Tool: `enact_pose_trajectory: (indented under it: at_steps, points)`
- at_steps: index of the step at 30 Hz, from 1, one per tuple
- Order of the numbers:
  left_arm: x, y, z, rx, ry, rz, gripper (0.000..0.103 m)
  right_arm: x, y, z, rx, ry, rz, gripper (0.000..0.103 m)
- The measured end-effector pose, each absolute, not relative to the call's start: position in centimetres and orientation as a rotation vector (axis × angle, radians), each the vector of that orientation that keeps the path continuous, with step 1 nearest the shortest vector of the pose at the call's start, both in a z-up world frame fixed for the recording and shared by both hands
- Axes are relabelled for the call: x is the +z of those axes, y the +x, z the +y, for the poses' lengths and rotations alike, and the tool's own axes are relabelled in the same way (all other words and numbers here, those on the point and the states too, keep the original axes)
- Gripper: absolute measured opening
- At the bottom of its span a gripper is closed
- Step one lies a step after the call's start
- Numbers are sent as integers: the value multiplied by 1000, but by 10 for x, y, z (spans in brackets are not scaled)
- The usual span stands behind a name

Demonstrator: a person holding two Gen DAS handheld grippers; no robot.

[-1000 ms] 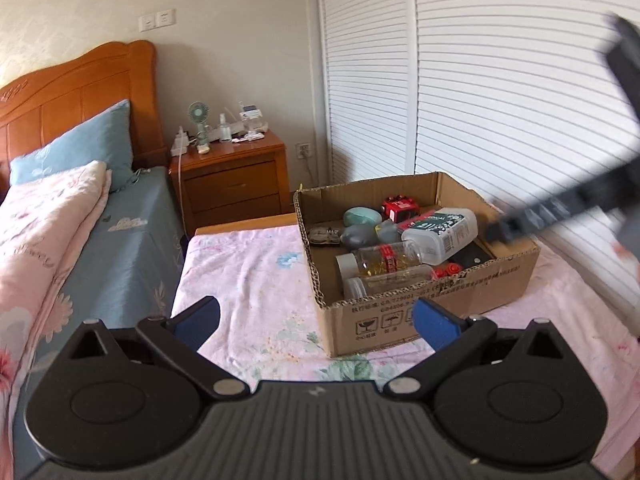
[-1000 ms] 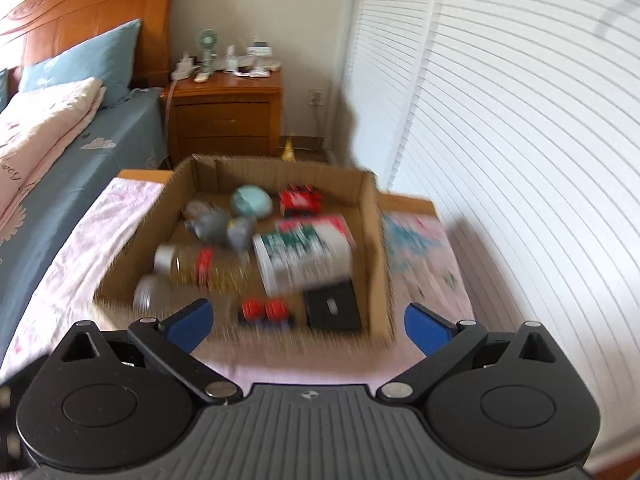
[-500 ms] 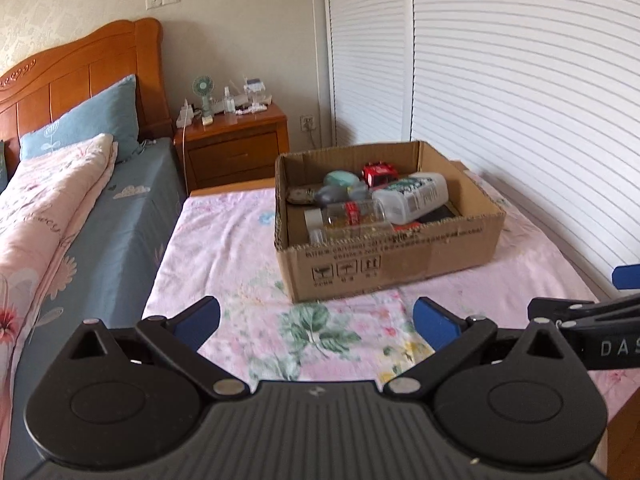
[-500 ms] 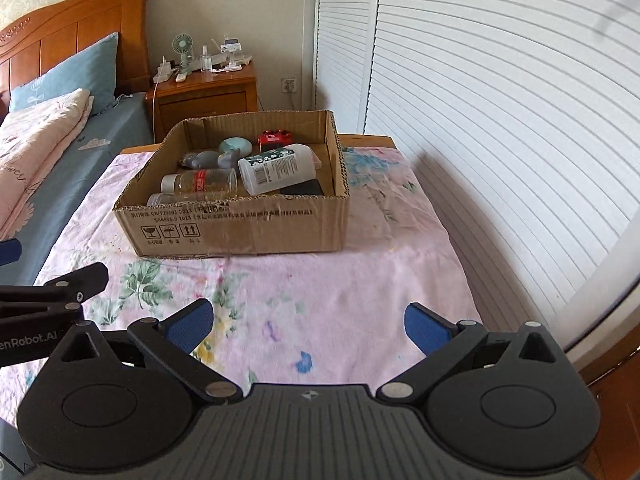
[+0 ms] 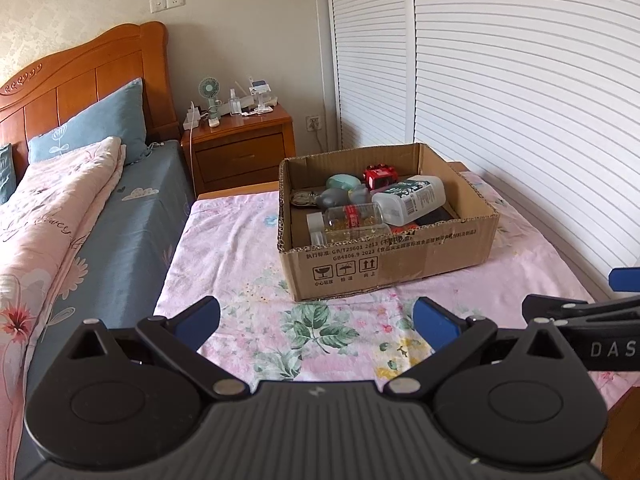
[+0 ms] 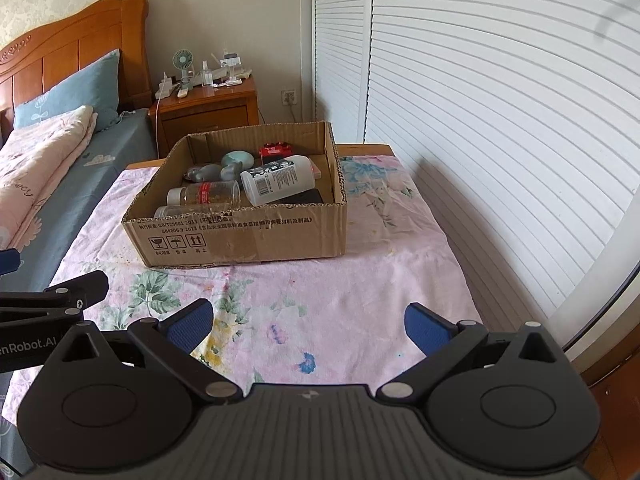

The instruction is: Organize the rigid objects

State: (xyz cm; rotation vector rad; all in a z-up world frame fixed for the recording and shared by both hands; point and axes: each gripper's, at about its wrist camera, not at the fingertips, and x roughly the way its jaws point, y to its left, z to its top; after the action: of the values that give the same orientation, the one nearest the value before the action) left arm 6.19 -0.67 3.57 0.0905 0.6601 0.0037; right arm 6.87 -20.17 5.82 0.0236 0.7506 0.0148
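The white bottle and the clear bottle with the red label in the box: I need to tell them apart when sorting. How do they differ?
The white bottle is opaque and fatter, with a dark printed label; the clear bottle is see-through and slimmer, with a red band and yellowish contents. The white bottle sits nearer the box's right wall, the clear one to its left. Both lie on their sides inside the cardboard box.

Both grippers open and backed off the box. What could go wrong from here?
1. The white bottle lies tilted across other items in the cardboard box; pulling one out may shift the pile.
2. The clear bottles sit close behind the box's near wall, so the fingers may catch the rim.
3. The left gripper and right gripper are side by side; reaching together risks a clash.
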Motion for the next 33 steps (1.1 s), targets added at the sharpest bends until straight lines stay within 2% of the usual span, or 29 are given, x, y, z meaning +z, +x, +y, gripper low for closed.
enact_pose_trajectory:
  at_steps: [33]
  points:
    - [38,60,-10,4,95,667,102,62,65,-205,11,37,730,103]
